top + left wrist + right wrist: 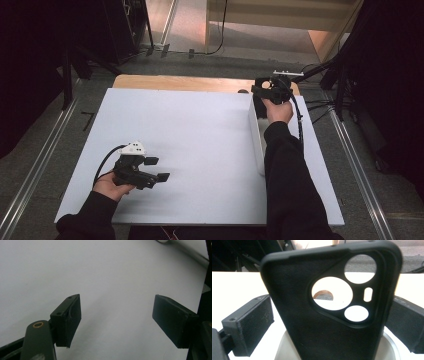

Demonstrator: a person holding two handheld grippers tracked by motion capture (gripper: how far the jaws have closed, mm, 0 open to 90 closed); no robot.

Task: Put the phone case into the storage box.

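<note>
1. The right gripper (270,92) is at the far right corner of the white tabletop (200,135), held by a hand whose dark sleeve runs up along the right edge.
2. In the right gripper view a black phone case (332,322) stands upright between the jaws, its hollow inner face toward the camera and its camera cut-outs near the top.
3. The right jaws stand spread. The left pad (249,325) is clear of the case, with white tabletop showing in the gap; the right pad (407,322) lies just beside the case's edge, and whether it touches I cannot tell.
4. The foot of the case sits in a white rounded holder (287,347); in the high view this may be the far end of the long white block (257,140) that lies along the right side of the tabletop, though the gripper hides the joint.
5. The left gripper (155,169) hovers near the near left corner of the tabletop, well apart from the case.
6. In the left gripper view its jaws are spread with bare white tabletop between the two pads (67,320), pinching nothing.
</note>
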